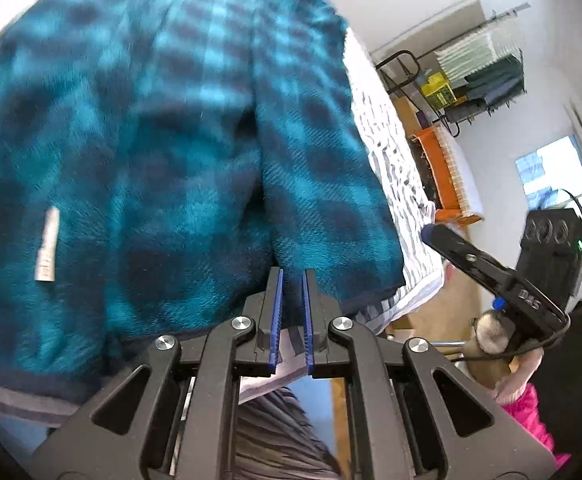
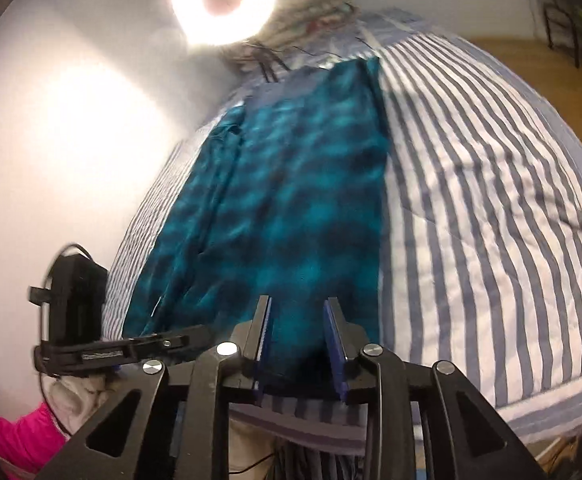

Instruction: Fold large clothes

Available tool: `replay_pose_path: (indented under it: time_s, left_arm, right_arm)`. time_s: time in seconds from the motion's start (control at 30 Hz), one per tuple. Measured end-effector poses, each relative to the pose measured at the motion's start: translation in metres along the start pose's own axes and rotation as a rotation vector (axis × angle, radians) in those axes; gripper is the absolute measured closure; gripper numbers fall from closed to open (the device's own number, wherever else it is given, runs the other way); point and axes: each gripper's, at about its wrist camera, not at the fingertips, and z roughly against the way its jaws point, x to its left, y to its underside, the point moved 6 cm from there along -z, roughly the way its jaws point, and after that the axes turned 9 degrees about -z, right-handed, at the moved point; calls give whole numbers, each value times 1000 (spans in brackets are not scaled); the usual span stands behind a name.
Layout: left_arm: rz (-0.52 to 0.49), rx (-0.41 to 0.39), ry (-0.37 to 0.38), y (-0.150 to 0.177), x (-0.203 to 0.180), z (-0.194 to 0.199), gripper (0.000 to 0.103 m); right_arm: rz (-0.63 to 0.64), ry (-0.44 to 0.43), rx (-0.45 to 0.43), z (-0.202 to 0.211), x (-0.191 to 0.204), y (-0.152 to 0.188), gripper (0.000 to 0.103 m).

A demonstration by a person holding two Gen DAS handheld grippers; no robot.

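Nearly flat: teal fleece on the striped bed

Up close, a teal and navy checked fleece [image 1: 151,140] lies spread on the bed, over a blue-and-white striped cover [image 2: 491,200]. It runs lengthwise from the near edge toward the far wall. Its right side makes a straight edge, and its left side is rumpled into long folds. A small white tag [image 1: 47,244] shows on the pile.

The left gripper [image 1: 292,276] sits at the fleece's near left part, its jaws drawn in to a thin slit. I cannot tell whether any cloth is nipped there. The right gripper [image 2: 299,304] hovers over the dark near hem with a moderate gap. Fleece shows between the blue pads, but they do not press on it. A pink sleeve [image 1: 531,420] shows behind the grippers.

A ring lamp [image 2: 223,0] glares against the wall at the far end of the bed. Beyond the bed's right side, across the wooden floor, a metal rack [image 1: 483,76] holds a yellow box [image 1: 441,88] and some dark folded cloth. An orange crate [image 1: 437,160] stands below the rack, and its contents are too blurred to make out.
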Motion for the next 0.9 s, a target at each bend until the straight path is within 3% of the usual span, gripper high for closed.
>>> replay_pose_path:
  time_s: [0.23,0.37,0.47,0.7,0.9]
  left_arm:
    - [-97,-24,-38,-12,-27,-14,97]
    - [-167,19,-118,-14,-26,-39,97]
    - [-118,50,-91,-5,-16,-34,97]
    - [-181,-103,-132,-19,-33,29,97]
    - [-245,-40,-120,-32,-67,-18,97]
  right_arm:
    - [44,180,158,-58,-22,20,79]
    - [40,153,168,-49,-21,18,78]
    - [31,121,128,-25,-20,10,72]
    - [3,65,30,19,-29,-8,70]
    - [-41,92,-63,32,-32,-14,66]
